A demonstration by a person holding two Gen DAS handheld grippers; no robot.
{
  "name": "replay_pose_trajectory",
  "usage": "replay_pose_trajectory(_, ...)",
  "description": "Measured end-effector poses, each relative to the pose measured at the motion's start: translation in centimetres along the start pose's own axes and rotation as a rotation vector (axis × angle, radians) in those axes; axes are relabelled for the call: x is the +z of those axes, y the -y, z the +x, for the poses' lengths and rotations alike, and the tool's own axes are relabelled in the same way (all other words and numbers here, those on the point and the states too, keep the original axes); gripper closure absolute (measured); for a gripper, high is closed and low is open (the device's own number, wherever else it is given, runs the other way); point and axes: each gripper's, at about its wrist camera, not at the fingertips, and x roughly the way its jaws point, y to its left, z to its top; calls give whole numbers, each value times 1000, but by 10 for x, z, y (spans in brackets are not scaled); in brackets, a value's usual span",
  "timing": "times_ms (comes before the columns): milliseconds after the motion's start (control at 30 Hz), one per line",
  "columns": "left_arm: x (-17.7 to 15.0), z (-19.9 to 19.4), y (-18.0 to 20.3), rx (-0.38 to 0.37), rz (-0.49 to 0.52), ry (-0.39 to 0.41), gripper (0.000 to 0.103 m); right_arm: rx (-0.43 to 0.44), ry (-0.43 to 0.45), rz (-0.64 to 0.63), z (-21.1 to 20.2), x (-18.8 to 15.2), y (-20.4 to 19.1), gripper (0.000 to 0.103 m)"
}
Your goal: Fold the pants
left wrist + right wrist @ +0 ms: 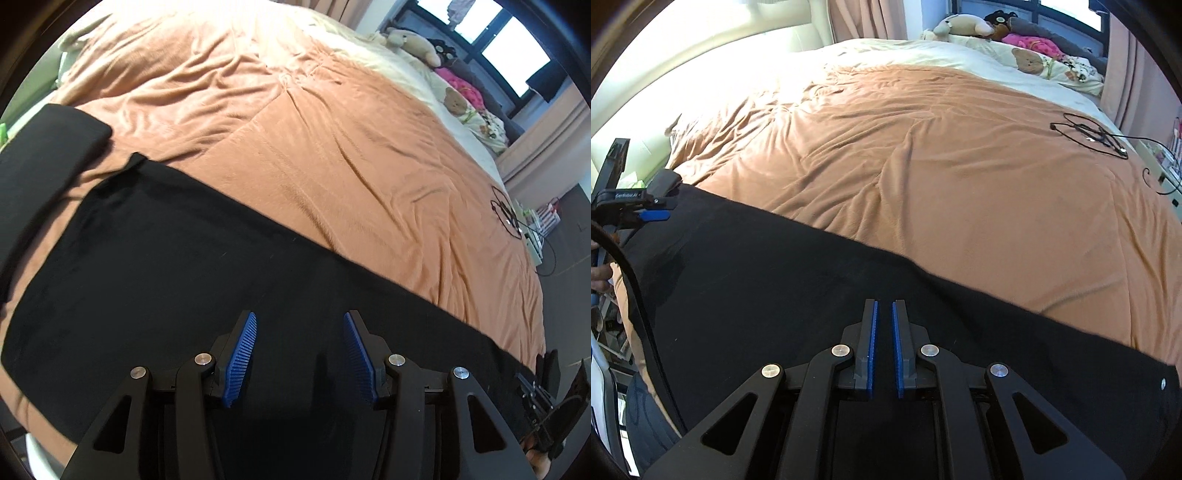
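Black pants [177, 258] lie stretched flat along the near edge of a bed with an orange blanket [314, 147]. One leg end [48, 147] lies apart at the far left. My left gripper [300, 321] is open and empty, hovering over the pants. In the right wrist view the pants [775, 277] run from left to right, with a small metal button [1163, 384] at the right end. My right gripper [884, 308] hovers over the pants with its blue pads nearly together and nothing between them. The left gripper also shows at the left edge [653, 214].
A black cable loop [1089, 136] lies on the blanket at the far right. Stuffed toys [964, 26] and pillows [1052, 62] sit at the head of the bed by the window. A cream headboard [701, 74] is at the left. Shelves [535, 236] stand beside the bed.
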Motion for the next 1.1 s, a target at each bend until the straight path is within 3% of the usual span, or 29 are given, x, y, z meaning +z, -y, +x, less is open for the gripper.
replay_pose_trajectory(267,-38,-34,-30,-34,-25,72,51,68,-15,73,-19,-25,-18,98)
replay_pose_trajectory(500,-61,-54,-65,-39,-70,113,51,74,15,126,-29,-44,-25,98)
replay_pose_trajectory(633,-75,-60,-92,-47,-128,120,51,109,18,159,-31,-51,-30,98)
replay_pose_trajectory(1100,-122,-65,-166,-61,-306,113,51,86,-25,190,-18,-63,-46,98)
